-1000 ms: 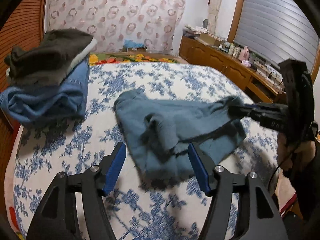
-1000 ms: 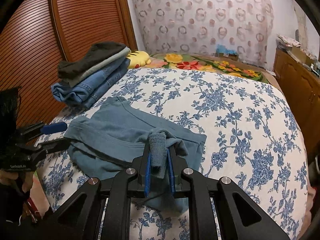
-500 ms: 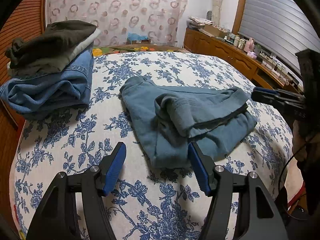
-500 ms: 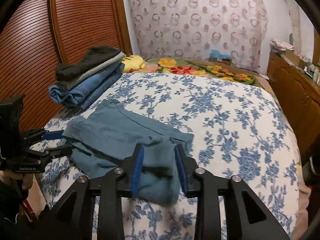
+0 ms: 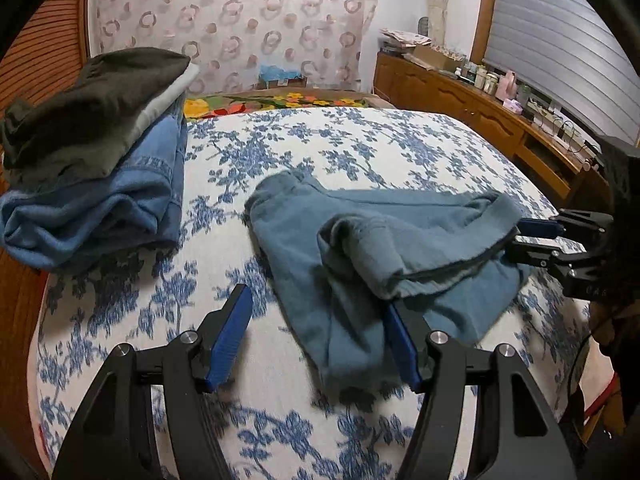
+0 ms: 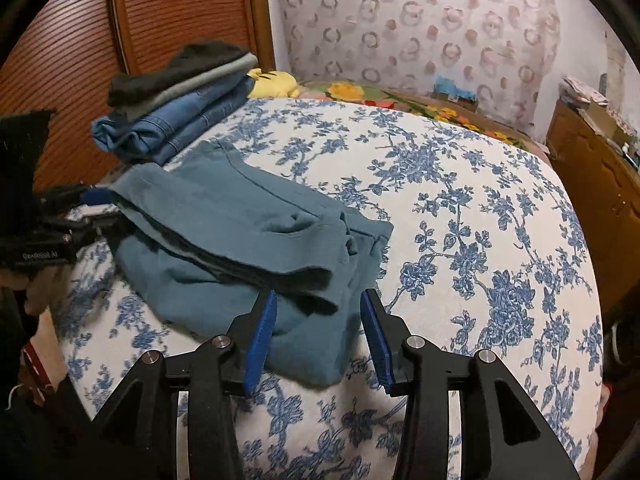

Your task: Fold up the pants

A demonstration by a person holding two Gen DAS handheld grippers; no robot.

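Observation:
The teal pants point(image 5: 372, 248) lie folded in a loose bundle on the blue-flowered bedspread point(image 5: 360, 148); they also show in the right wrist view point(image 6: 240, 240). My left gripper point(image 5: 316, 332) is open and empty, its right finger at the near edge of the bundle. My right gripper point(image 6: 318, 332) is open and empty just in front of the bundle's near corner. Each gripper shows at the side of the other's view, at the pants' opposite edge.
A stack of folded clothes point(image 5: 92, 160), dark and grey items on blue jeans, sits at the bed's far left point(image 6: 180, 100). A yellow plush point(image 6: 276, 80) lies behind it. A wooden sideboard point(image 5: 480, 112) runs along the right. A slatted wooden door point(image 6: 120, 32) is at left.
My right gripper was shut on a fold of the pants one second ago; it has opened, let the cloth drop onto the bundle and drawn back. The left gripper stayed open.

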